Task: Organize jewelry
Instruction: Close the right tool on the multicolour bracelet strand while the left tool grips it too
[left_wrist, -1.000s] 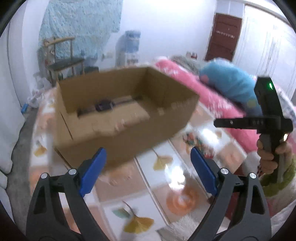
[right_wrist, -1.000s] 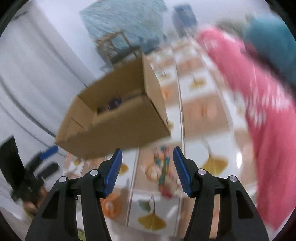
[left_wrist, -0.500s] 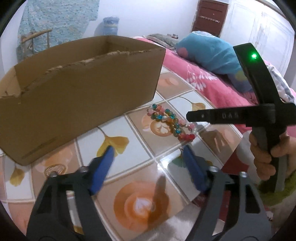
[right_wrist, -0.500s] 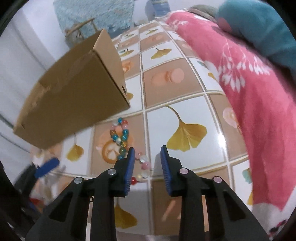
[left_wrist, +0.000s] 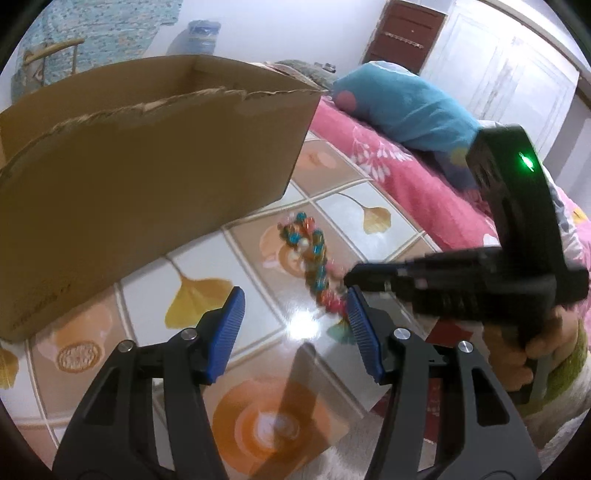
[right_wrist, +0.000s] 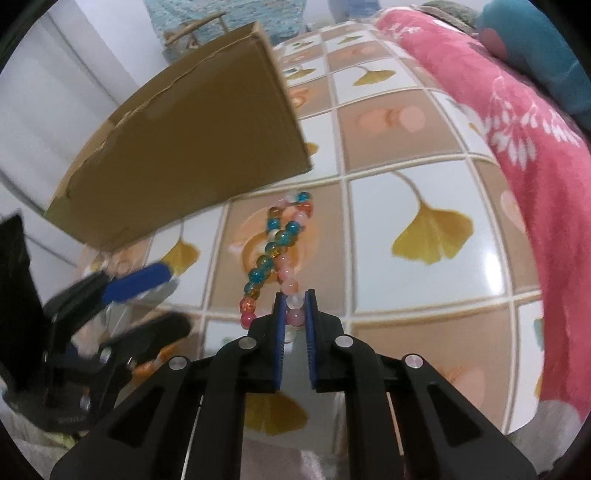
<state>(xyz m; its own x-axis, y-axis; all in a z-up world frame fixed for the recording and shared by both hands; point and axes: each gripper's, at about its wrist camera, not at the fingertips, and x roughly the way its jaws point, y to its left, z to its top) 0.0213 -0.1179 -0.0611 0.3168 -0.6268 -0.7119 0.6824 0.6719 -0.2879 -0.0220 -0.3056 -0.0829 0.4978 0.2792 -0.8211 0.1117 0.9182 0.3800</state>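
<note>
Right gripper (right_wrist: 294, 308) jaws have just closed onto the bead bracelet (right_wrist: 282, 243).

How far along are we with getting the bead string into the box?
Done: nothing visibly stored; the cardboard box shows only its outside. In hand: the right tool, its jaws having just been closing, pinches the near end of the bead string, the rest lying on the tiled surface. The left tool is open, empty. Left: lift the string into the box.

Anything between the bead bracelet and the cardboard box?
Nothing: bare tiled tabletop between the bead bracelet and the cardboard box, clearest in the right wrist view.
</note>
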